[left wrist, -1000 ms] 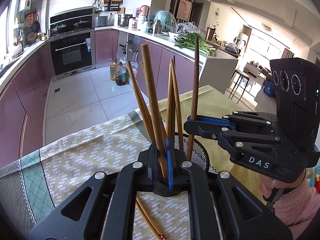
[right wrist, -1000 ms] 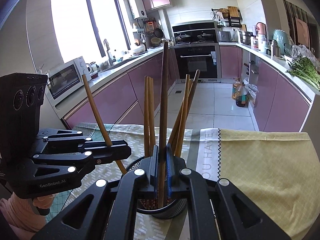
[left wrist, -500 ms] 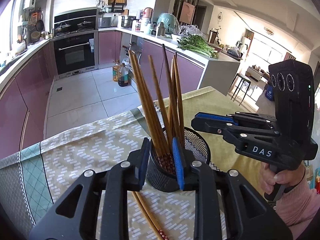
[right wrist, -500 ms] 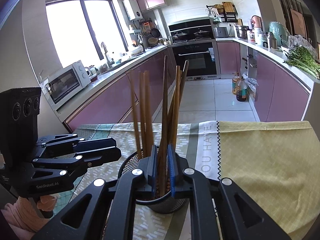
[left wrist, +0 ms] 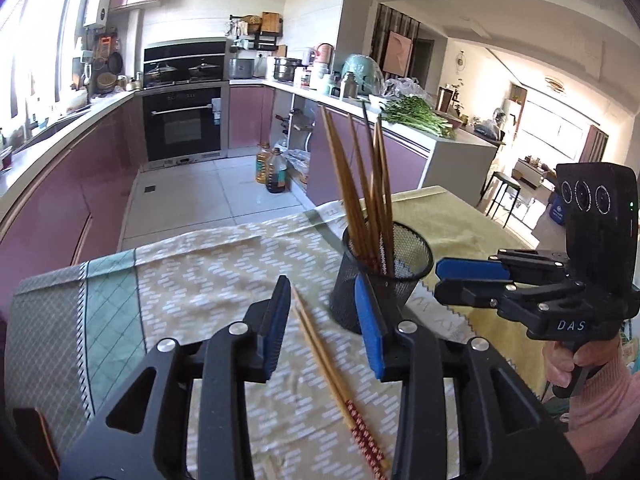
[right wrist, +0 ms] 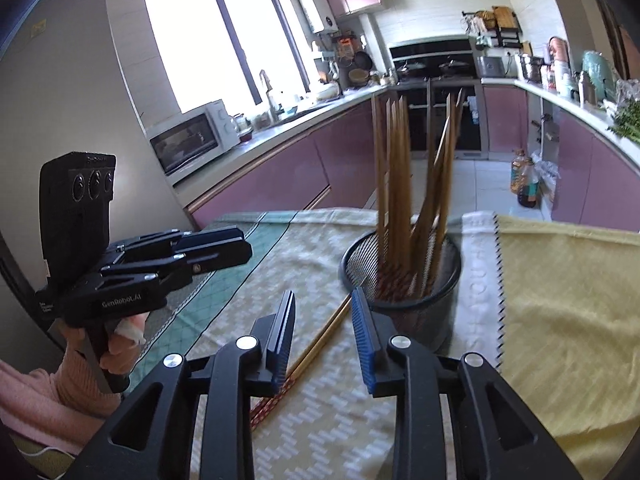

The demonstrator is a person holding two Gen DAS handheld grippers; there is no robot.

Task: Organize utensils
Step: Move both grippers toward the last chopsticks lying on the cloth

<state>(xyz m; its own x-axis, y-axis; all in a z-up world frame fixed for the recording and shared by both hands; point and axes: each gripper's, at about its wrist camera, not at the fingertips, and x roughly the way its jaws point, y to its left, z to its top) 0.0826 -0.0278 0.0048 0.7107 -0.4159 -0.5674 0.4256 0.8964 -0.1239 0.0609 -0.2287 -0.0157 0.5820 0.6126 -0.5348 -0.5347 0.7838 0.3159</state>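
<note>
A kitchen with mauve cabinets (left wrist: 60, 208), a black built-in oven (left wrist: 182, 128) and a pale tiled floor (left wrist: 208, 196) lies beyond both grippers. Under them a table carries a patterned cloth (left wrist: 200, 276), green at one end and yellow at the other. One black mesh holder (left wrist: 386, 276) stands ahead and just right of the left gripper (left wrist: 322, 322), directly ahead of the right gripper (right wrist: 323, 330); inside it, several wooden chopsticks (left wrist: 366, 196) stand upright, too overlapped to count exactly. Two loose chopsticks (left wrist: 334, 368) lie flat on the cloth beneath the left gripper's gap. Both grippers' jaws are opening, nothing clamped between them.
</note>
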